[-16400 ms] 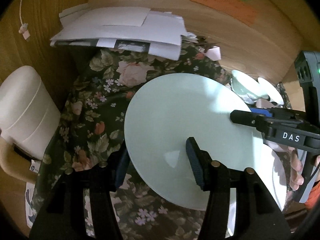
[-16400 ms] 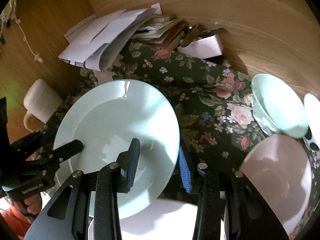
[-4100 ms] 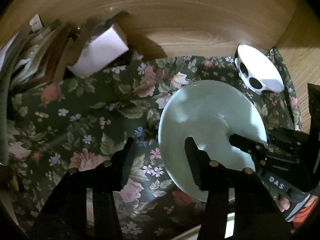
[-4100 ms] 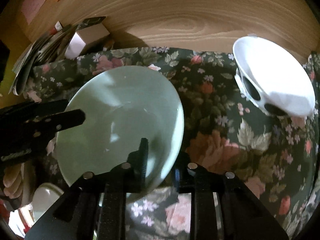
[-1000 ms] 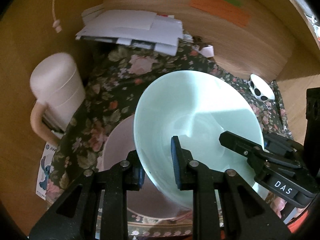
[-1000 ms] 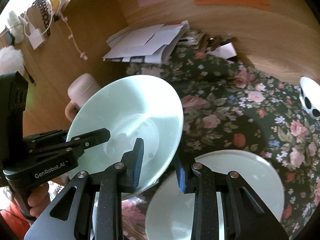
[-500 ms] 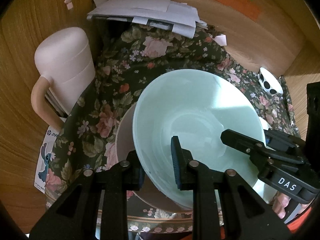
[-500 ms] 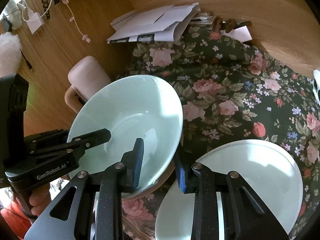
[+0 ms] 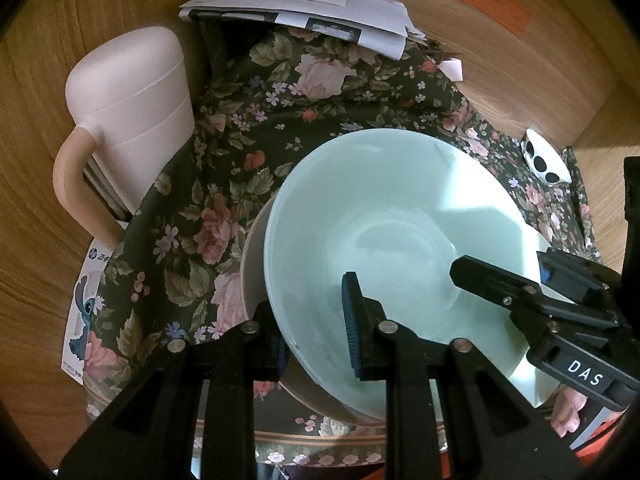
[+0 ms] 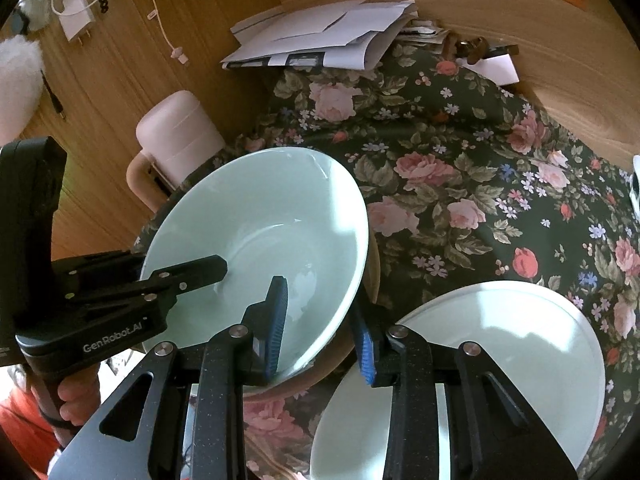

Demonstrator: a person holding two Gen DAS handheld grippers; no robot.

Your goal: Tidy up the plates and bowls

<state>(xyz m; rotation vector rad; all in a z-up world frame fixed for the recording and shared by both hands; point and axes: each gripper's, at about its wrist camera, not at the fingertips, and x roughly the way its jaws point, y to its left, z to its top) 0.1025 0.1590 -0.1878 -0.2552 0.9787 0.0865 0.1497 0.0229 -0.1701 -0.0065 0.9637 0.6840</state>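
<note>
A pale green bowl (image 9: 392, 224) sits inside a pinkish beige bowl (image 9: 252, 264) on the floral cloth; it also shows in the right wrist view (image 10: 256, 220). My left gripper (image 9: 316, 328) is shut on the green bowl's near rim, one finger inside and one outside. My right gripper (image 10: 322, 324) is shut on the opposite rim the same way. The beige bowl's edge (image 10: 374, 264) shows under the green one. A pale green plate (image 10: 500, 344) lies flat to the right of the bowls.
A pink lidded mug (image 9: 128, 120) stands left of the bowls by the wooden wall. A pile of papers (image 9: 296, 4) lies at the back. A white bowl with black spots (image 9: 546, 160) sits far right. The floral cloth (image 10: 460, 184) covers the surface.
Both grippers have lowered the green bowl into the beige bowl. The views have moved closer to the cloth, and both grips are unchanged.
</note>
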